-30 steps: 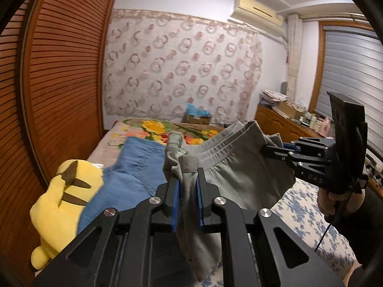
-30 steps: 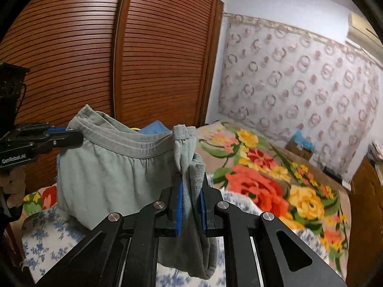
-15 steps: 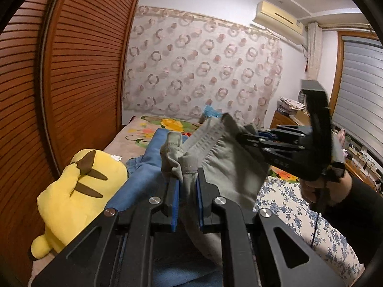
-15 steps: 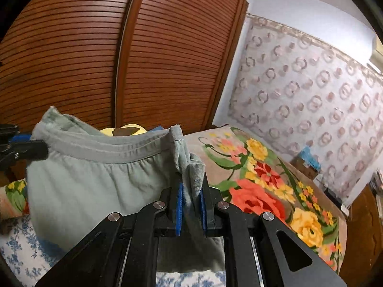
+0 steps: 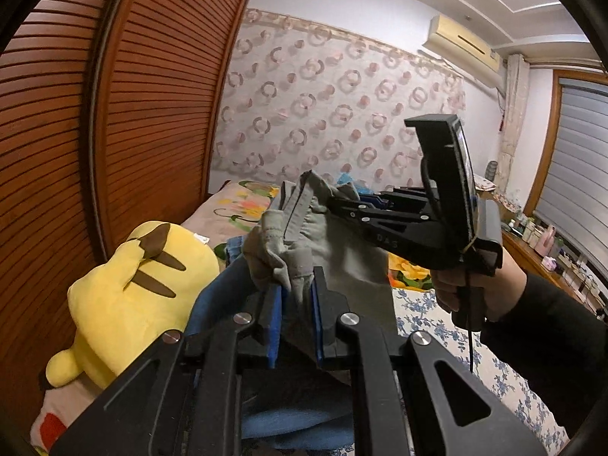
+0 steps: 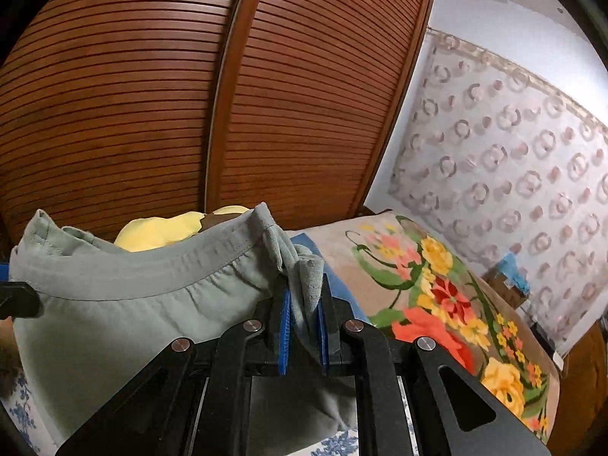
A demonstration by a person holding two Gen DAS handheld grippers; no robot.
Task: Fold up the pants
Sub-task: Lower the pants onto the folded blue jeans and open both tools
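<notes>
Grey-green cotton pants (image 6: 114, 304) hang above the bed (image 6: 437, 266), waistband stretched between both grippers. Left gripper (image 5: 294, 304) is clamped on one bunched waistband corner; right gripper (image 6: 304, 315) is clamped on the other. White lettering on the right gripper's black body reads "DAS", rest cut off. Yellow plush toy (image 5: 129, 288) and blue denim garment (image 5: 224, 288) lie behind.

The left hand-held gripper (image 5: 296, 292) and the right hand-held gripper (image 6: 304, 300) each clamp gray cloth; a dark-sleeved hand (image 5: 475, 288) grips the right one's handle.
</notes>
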